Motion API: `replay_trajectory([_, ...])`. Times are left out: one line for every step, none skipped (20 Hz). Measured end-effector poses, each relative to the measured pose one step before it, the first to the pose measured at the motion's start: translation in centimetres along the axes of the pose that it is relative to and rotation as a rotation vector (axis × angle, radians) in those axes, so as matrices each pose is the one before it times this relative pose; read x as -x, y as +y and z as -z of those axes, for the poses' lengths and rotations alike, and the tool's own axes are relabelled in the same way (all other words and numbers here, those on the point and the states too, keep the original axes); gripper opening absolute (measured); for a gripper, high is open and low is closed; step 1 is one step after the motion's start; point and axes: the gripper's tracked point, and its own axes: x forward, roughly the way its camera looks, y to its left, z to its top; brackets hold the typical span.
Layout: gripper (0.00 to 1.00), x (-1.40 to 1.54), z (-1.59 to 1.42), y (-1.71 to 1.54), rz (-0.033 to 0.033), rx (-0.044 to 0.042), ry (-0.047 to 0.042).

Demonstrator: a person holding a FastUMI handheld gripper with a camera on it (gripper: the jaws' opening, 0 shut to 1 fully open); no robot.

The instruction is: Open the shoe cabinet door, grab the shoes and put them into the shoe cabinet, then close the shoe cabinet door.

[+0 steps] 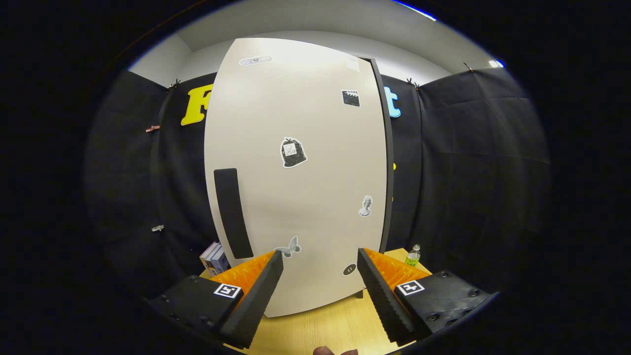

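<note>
Gripper held level — jaws spread wide, gripping nothing

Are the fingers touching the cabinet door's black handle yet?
Apart. In the gripper view the open gripper faces the closed door, and the handle sits up and to the left of the left finger, bare door between them.

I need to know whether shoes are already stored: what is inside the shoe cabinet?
Cannot tell: the shoe cabinet door is closed and covers the inside. Only its front shows, with stickers and a dark handle. The gripper is open just ahead of it, holding nothing.
</note>
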Motion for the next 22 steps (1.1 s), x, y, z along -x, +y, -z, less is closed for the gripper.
replay_trajectory([0.98,0.056,-0.005,-0.251,0.00435,-0.00045,0.00085])
replay_trajectory([0.98,-0.046,0.043,-0.21,0.00185,-0.00008,-0.00039])
replay_trajectory([0.98,0.082,0.049,-0.213,0.00204,-0.00073,0.0013])
replay_trajectory([0.98,0.15,-0.029,-0.19,0.00343,-0.00001,0.00043])
replay_trajectory([0.98,0.038,0.013,-0.281,0.00504,0.00086,-0.0008])
replay_trajectory([0.98,0.11,-0.033,-0.197,0.00343,0.00062,0.00017])
replay_trajectory([0.98,0.016,0.024,-0.26,0.00469,0.00072,-0.00123])
replay_trajectory([0.98,0.031,0.016,-0.198,0.0047,0.00326,-0.00082])
replay_trajectory([0.98,-0.051,-0.073,-0.206,0.00394,0.00451,-0.0012])
replay_trajectory([0.98,0.087,0.06,-0.198,0.00566,0.00349,-0.00126])
replay_trajectory([0.98,0.028,0.007,-0.119,0.00231,0.00425,-0.0011])
replay_trajectory([0.98,0.048,-0.094,-0.006,0.00225,0.00439,-0.00267])
replay_trajectory([0.98,0.003,-0.02,-0.029,0.00125,0.00697,-0.00166])
replay_trajectory([0.98,-0.024,0.011,-0.038,0.00161,0.008,-0.00251])
replay_trajectory([0.98,0.035,-0.068,0.079,-0.00019,0.00499,-0.00002])
replay_trajectory([0.98,0.08,0.034,0.102,-0.00019,0.00301,-0.0019])
replay_trajectory([0.98,0.045,0.059,0.02,-0.00106,0.00168,0.00023])
replay_trajectory([0.98,0.052,-0.061,0.057,0.00087,0.00292,-0.00174])
replay_trajectory([0.98,0.034,0.024,-0.042,0.00073,0.00343,-0.00184])
replay_trajectory([0.98,0.097,-0.078,-0.005,0.00016,0.00252,-0.00066])
replay_trajectory([0.98,0.047,-0.047,-0.028,0.00059,0.00172,-0.00119])
replay_trajectory([0.98,-0.028,0.007,-0.047,-0.00017,0.00198,-0.00067])
